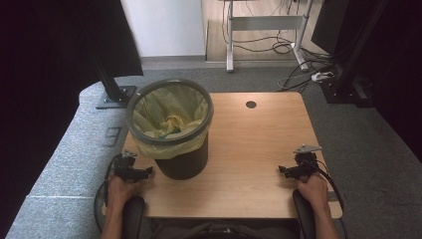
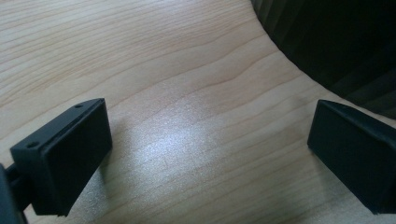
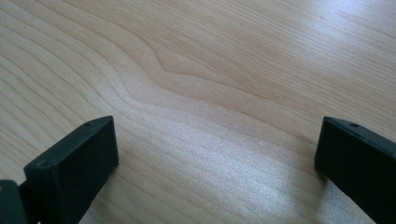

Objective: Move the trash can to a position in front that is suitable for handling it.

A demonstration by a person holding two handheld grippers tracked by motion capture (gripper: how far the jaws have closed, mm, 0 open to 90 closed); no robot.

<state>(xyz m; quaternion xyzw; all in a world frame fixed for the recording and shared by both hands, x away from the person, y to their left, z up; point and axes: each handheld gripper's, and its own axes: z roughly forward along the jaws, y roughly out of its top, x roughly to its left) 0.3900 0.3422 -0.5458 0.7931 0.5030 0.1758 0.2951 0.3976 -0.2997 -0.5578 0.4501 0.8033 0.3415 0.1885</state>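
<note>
Black-walled waste bin [image 1: 171, 129], lined with a yellow bag [image 1: 169, 117], stands on the tabletop [image 1: 249, 149] just beside the left gripper [image 1: 142, 173], up and to its right; right gripper [image 1: 287, 170] rests well apart. Both grippers are spread, empty.

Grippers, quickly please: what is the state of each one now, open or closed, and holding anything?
Left gripper: open, holding nothing, beside the black bin.
Right gripper: open, holding nothing, over the bare table.
</note>
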